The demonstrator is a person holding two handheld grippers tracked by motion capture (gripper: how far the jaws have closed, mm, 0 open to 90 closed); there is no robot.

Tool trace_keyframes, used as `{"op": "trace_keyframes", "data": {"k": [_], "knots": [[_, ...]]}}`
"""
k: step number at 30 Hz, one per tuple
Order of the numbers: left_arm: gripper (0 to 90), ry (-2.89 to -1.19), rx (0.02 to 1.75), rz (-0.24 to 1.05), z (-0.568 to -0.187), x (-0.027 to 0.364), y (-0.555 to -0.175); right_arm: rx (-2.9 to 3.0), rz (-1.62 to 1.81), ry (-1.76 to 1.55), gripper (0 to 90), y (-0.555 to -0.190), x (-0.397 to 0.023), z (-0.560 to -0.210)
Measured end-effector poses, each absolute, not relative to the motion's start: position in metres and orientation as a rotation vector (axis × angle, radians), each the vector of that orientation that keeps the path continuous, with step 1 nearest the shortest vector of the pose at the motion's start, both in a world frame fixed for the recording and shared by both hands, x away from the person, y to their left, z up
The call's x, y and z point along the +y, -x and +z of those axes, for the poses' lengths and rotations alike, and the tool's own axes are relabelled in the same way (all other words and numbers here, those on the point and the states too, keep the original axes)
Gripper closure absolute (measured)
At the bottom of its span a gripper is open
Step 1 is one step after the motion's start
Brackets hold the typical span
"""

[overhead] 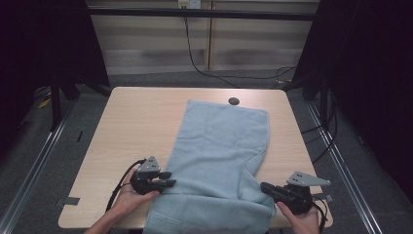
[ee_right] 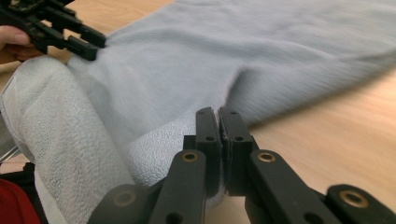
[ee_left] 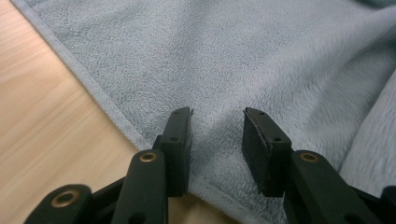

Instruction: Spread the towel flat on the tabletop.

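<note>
The light-blue towel [overhead: 221, 161] is lying lengthwise away from the person. The left gripper [ee_left: 217, 135] is hovering spread over its near-left hem; the right gripper [ee_right: 218, 140] is pinching its near-right edge.

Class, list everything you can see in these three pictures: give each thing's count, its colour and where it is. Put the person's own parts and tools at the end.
Towel: one, light blue, spread lengthwise down the table's middle, its near end hanging over the near edge, its right side bunched near the right tool.
Table: one, light wood, in the centre of the high view.
Grommet hole: one, black, at the table's far edge.
Floor cables: several, black, behind the table.
Left tool: one, black, jaws open over the towel's left edge.
Right tool: one, black, jaws closed at the bunched right side.
Hands: two, at the near edge, each holding a tool.
</note>
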State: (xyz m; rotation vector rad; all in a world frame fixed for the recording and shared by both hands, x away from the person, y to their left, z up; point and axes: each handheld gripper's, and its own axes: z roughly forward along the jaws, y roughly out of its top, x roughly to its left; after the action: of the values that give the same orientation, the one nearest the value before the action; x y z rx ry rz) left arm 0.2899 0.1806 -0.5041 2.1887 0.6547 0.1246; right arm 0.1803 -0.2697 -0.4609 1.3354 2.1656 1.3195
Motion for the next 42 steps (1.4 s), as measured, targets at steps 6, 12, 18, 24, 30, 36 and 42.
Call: {"op": "trace_keyframes", "data": {"k": [6,12,18,24,30,36,42], "knots": [[62.3,-2.175,0.709,0.085,-0.502,0.205,-0.274,2.161,1.288,-1.385,87.0,-0.167,-0.276,-0.466],[59.9,-2.178,0.699,-0.015,-0.500,0.218,-0.249,2.267,1.219,-1.365,80.4,-0.146,-0.264,-0.471],[56.1,-2.123,0.698,0.013,-0.486,0.223,-0.255,2.226,1.250,-1.341,67.3,-0.160,-0.264,-0.463],[55.3,-2.080,0.766,0.061,-0.479,0.205,-0.311,2.295,1.291,-1.253,67.1,-0.222,-0.242,-0.461],[54.9,-2.092,0.833,0.105,-0.495,0.186,-0.347,2.377,1.230,-1.215,62.5,-0.285,-0.208,-0.482],[52.6,-2.084,0.838,0.087,-0.507,0.184,-0.348,2.424,1.152,-1.234,58.6,-0.299,-0.200,-0.504],[52.0,-2.097,0.765,0.068,-0.509,0.179,-0.338,2.452,1.191,-1.226,58.8,-0.272,-0.216,-0.503]]}}
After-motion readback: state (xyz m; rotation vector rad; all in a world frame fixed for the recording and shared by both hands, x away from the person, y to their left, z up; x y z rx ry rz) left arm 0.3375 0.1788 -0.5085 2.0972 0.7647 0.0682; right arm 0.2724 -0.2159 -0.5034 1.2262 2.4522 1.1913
